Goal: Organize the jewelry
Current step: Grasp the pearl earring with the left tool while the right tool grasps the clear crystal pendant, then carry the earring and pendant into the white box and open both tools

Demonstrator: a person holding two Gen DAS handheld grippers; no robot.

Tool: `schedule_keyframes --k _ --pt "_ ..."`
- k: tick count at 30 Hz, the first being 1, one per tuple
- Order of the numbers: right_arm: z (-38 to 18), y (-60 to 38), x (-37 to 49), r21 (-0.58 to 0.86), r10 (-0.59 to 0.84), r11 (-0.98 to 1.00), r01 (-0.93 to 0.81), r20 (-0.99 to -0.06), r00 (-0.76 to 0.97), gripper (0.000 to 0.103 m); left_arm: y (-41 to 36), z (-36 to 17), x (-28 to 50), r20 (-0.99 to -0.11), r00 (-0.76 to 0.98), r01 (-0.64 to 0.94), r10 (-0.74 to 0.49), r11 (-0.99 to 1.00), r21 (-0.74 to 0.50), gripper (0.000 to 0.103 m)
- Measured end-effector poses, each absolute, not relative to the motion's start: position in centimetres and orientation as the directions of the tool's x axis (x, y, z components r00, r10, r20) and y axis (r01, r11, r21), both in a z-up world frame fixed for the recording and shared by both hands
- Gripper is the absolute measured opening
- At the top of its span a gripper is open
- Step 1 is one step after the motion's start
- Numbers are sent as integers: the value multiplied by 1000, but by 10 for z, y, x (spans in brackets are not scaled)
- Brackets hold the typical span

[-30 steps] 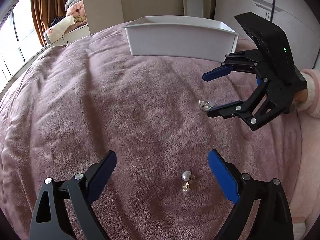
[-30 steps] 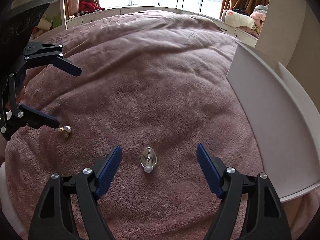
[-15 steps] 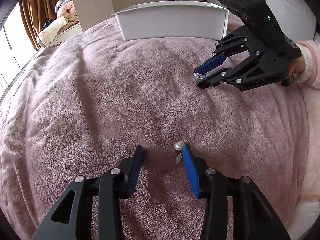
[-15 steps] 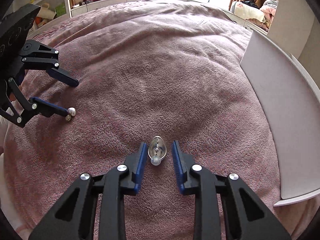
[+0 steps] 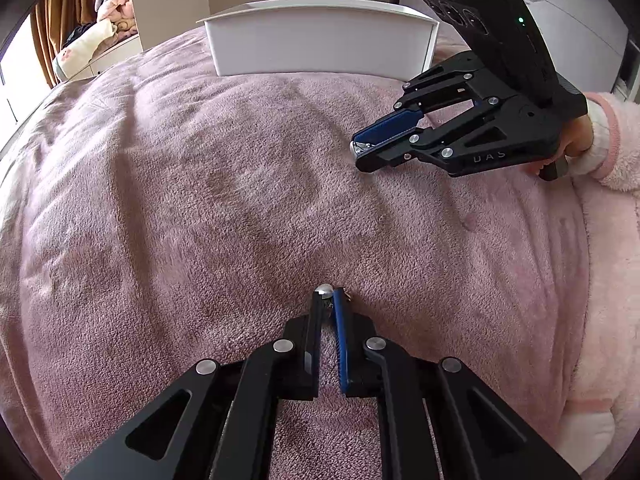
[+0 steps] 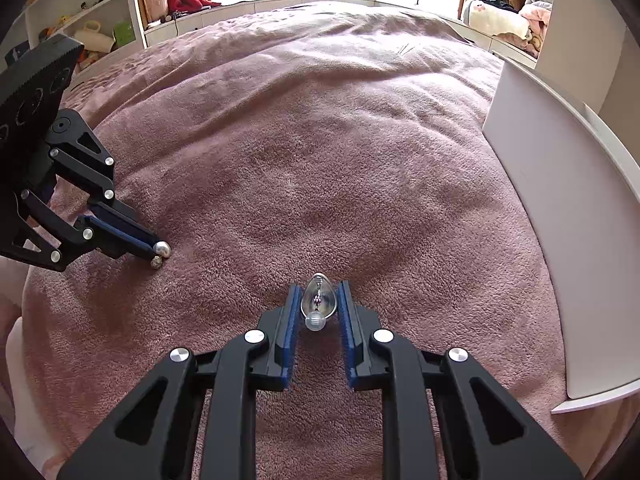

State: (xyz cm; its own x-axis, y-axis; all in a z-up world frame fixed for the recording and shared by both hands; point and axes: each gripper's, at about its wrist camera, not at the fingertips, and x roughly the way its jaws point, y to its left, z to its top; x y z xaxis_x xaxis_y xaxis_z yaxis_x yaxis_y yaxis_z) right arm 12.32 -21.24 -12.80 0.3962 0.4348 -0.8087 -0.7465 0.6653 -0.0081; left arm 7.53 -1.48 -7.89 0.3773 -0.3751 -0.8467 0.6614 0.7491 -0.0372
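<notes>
My left gripper (image 5: 328, 300) is shut on a pearl earring (image 5: 324, 290) down on the pink plush blanket (image 5: 200, 220); the same earring (image 6: 161, 249) shows at its tips in the right wrist view. My right gripper (image 6: 319, 300) is shut on a silver teardrop earring (image 6: 318, 300), held between its blue pads (image 6: 292, 316). In the left wrist view the right gripper (image 5: 362, 152) holds that silver piece (image 5: 357, 146) just above the blanket. A white box (image 5: 320, 40) stands at the far side.
The white box's side wall (image 6: 560, 240) runs along the right of the right wrist view. A person's pink sleeve (image 5: 612, 140) is at the right. Shelves (image 6: 80, 28) and curtains lie beyond the bed.
Both grippers closed from wide open: the left onto the pearl earring, the right onto the silver teardrop earring. The right gripper has lifted slightly off the blanket.
</notes>
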Motion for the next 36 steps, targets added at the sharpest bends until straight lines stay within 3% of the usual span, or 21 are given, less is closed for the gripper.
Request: schedule_keyframes --k 8,15,24,31,36 --pt "-88 -233 128 62 517 708 -704 -725 455 19 -7 -33 102 -785 464 597 -411 799 -65 10" --pt "-24 -258 125 64 568 743 -666 -585 578 19 -19 30 134 -690 580 572 -433 819 -34 10" --pt "36 -310 136 55 521 826 -561 -455 722 19 -68 95 179 -629 645 554 -434 833 -7 10" --pt "59 -360 155 46 411 899 -436 -435 801 19 -125 111 229 -634 639 553 -435 833 -14 10" --pt "60 -390 185 91 370 922 -376 -497 785 19 -169 95 267 -702 581 562 -413 827 -22 10"
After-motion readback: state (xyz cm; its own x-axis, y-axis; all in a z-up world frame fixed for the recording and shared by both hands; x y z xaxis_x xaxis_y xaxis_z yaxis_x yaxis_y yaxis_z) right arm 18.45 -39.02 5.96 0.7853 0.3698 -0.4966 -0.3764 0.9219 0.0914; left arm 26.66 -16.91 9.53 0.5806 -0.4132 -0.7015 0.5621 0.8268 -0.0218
